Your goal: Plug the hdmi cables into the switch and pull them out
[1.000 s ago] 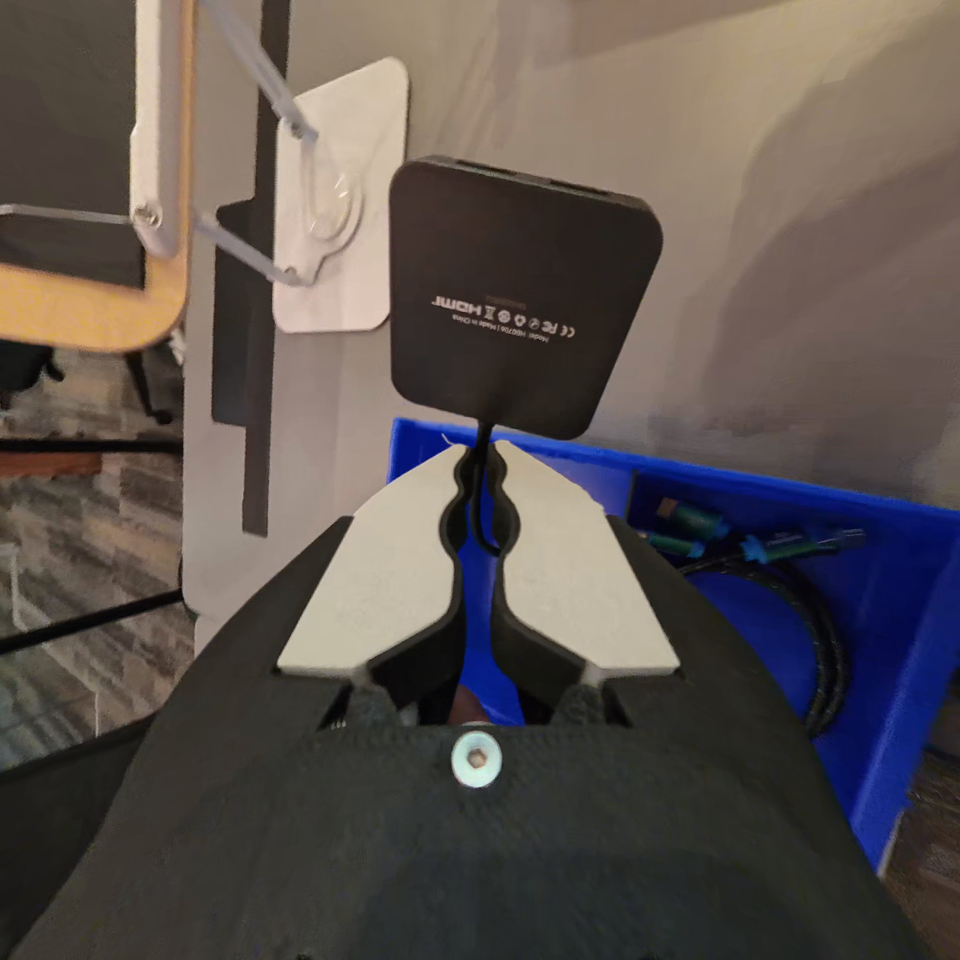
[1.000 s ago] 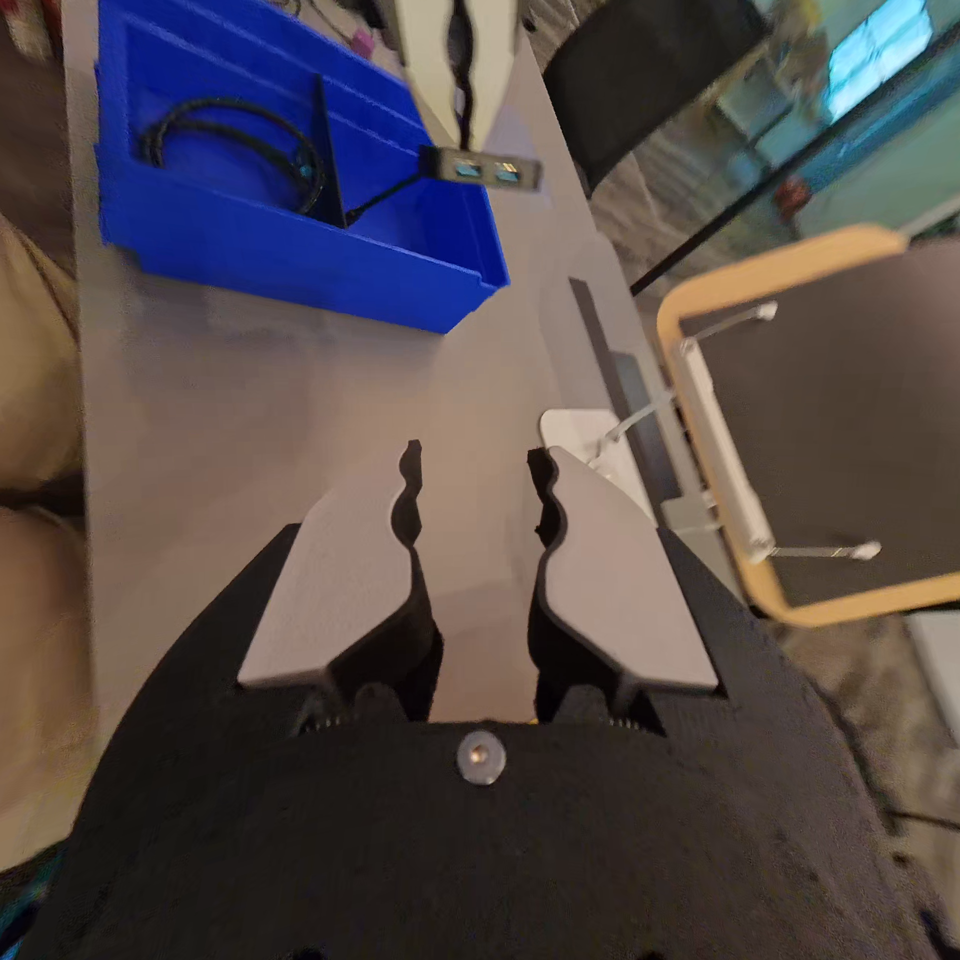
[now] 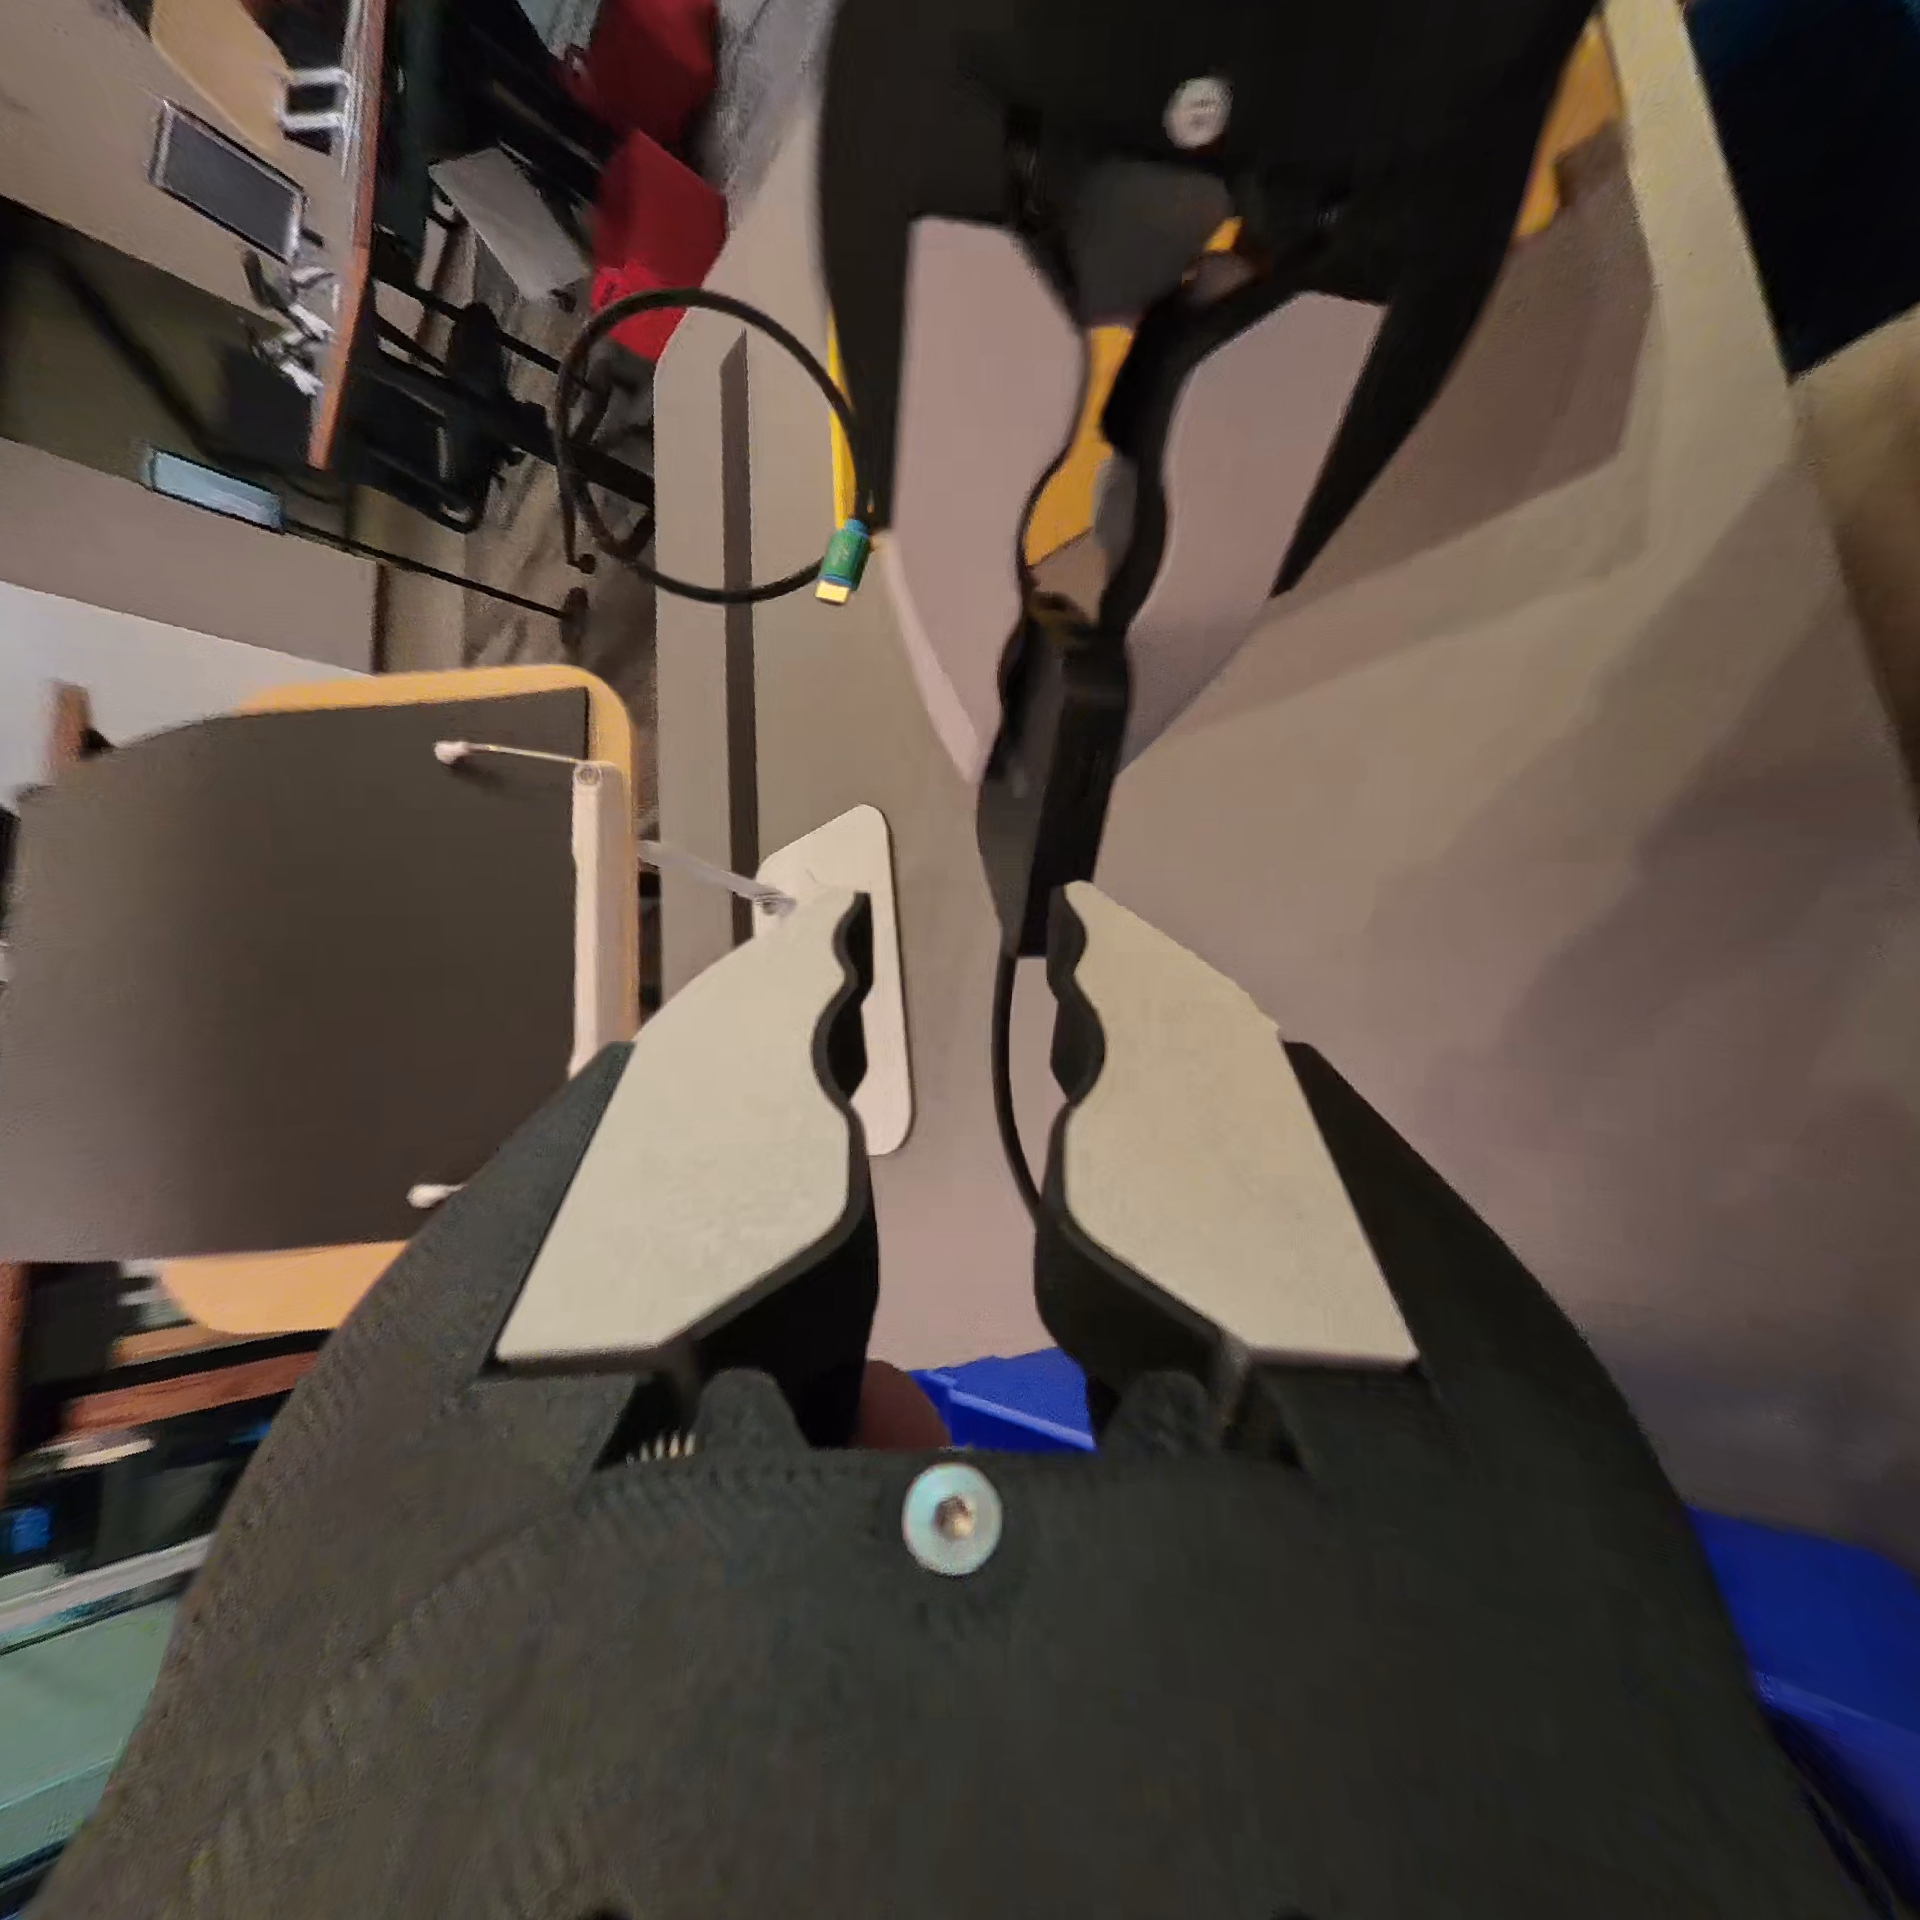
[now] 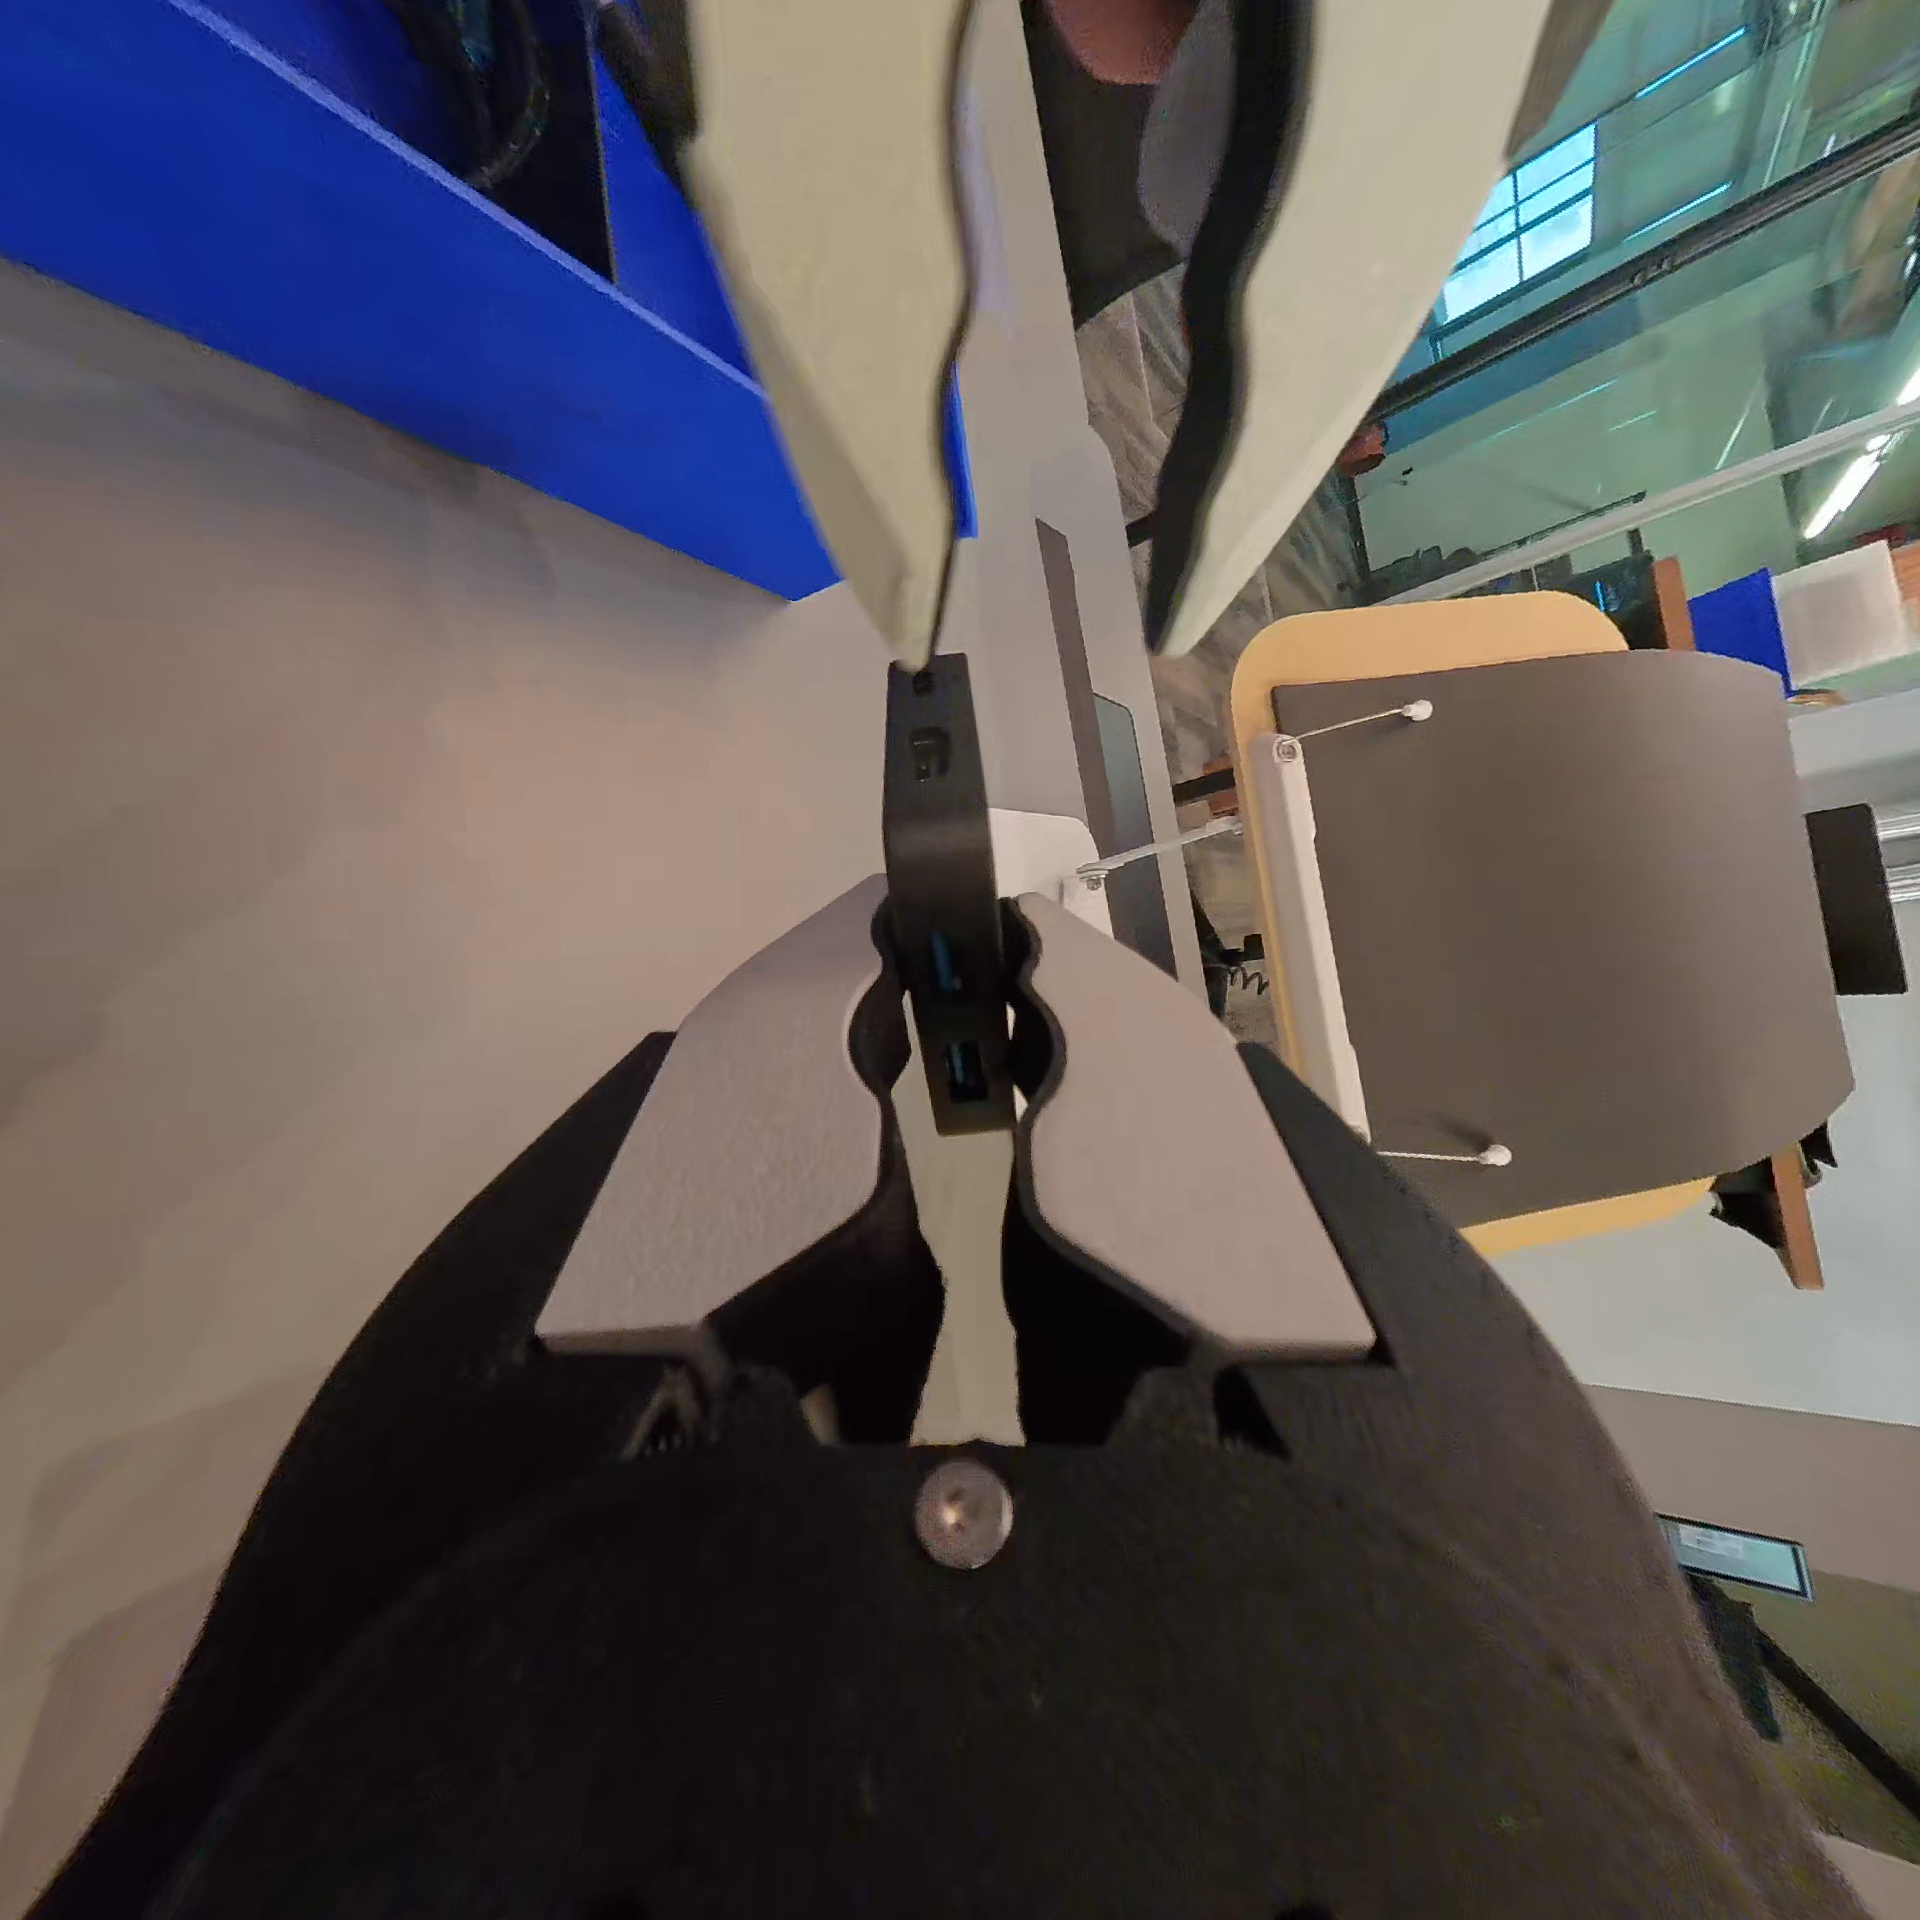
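Note:
The black HDMI switch (image 4: 940,821) is held edge-on above the grey table (image 4: 312,831), its blue ports facing my right wrist view. My right gripper (image 4: 951,914) is shut on its lower end. In the left wrist view the switch (image 3: 1060,790) hangs from the right gripper (image 3: 1049,707), which reaches in from the top. My left gripper (image 3: 961,904) is open just short of the switch, and the switch's thin black lead (image 3: 1001,1049) runs past its right finger. A black HDMI cable with a green plug (image 3: 844,556) lies looped on the table's far part.
A blue bin (image 4: 416,260) with dark cables stands on the table behind the left gripper (image 4: 1044,644). A white stand base (image 3: 885,997) lies on the table beside a dark slot. A tan-rimmed chair with a black panel (image 4: 1558,935) stands past the table edge.
My left gripper has opened and let go of the switch's lead. My right gripper has moved in and shut on the switch, which now stands edge-on between the two grippers.

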{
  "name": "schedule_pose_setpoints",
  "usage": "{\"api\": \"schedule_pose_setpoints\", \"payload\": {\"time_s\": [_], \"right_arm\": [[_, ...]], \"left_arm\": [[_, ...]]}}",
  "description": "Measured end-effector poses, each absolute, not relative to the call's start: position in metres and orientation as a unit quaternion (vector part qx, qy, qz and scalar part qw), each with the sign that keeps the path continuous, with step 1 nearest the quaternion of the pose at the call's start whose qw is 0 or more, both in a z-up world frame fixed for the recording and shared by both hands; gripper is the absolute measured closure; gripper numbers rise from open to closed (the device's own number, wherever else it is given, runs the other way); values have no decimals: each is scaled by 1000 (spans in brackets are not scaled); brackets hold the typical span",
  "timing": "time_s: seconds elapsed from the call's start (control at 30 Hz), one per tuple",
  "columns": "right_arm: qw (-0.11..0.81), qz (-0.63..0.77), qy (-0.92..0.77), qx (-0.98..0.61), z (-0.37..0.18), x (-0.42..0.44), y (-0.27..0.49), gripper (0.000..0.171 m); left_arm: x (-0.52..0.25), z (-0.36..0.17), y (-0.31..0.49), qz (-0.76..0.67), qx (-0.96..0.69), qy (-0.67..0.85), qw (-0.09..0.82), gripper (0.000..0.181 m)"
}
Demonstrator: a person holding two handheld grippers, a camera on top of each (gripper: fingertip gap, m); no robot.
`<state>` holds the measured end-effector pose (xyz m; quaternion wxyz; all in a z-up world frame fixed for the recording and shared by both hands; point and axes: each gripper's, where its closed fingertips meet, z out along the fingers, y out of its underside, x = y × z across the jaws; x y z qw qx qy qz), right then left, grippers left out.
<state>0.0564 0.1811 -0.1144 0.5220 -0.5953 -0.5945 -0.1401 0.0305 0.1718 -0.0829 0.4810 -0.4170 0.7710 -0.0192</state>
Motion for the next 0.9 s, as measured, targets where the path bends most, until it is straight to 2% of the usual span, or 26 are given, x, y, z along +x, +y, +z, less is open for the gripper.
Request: {"api": "schedule_pose_setpoints", "payload": {"time_s": [0.03,0.2,0.33,0.47,0.6,0.77,0.83,0.9], "right_arm": [[522,-138,-595,-596,-116,55,180,157],[515,-151,-581,-612,-120,60,183,157],[527,-146,-571,-612,-112,58,181,158],[522,-150,-586,-601,-116,50,176,158],[513,-132,-606,-594,-120,47,170,152],[479,-3,-618,-624,-120,45,158,116],[457,48,-615,-641,-123,45,156,97],[415,107,-621,-656,-132,42,149,90]], "left_arm": [[33,-87,168,5,-404,776,484,150],[37,-101,165,83,-366,782,498,163],[39,-104,163,90,-368,774,506,151],[43,-106,167,124,-360,764,521,165],[41,-111,165,138,-341,759,537,167],[34,-112,160,151,-296,769,546,167],[33,-115,155,162,-277,780,537,167],[35,-114,147,172,-251,788,536,167]]}}
